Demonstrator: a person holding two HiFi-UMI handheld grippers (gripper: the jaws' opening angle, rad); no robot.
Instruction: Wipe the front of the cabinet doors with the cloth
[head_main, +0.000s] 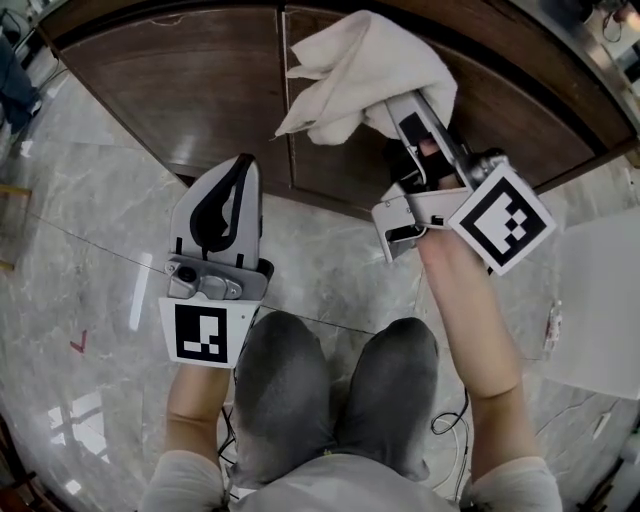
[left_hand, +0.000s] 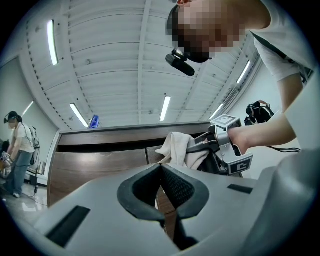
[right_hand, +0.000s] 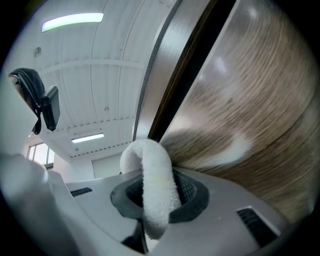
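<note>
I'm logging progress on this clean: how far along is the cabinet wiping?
Done: the cloth is clamped in the right gripper. In hand: it is up at the right door, near the seam. To do: the left door; the left gripper hangs shut and empty. No wiped patch is visible.

cabinet doors (head_main: 180, 90) cut off at top edge, door front (right_hand: 260, 100) blurred

Bright strip lights (left_hand: 51, 42), floor (head_main: 100, 230) glare, fisheye edges, blurry door (right_hand: 260, 110).
</note>
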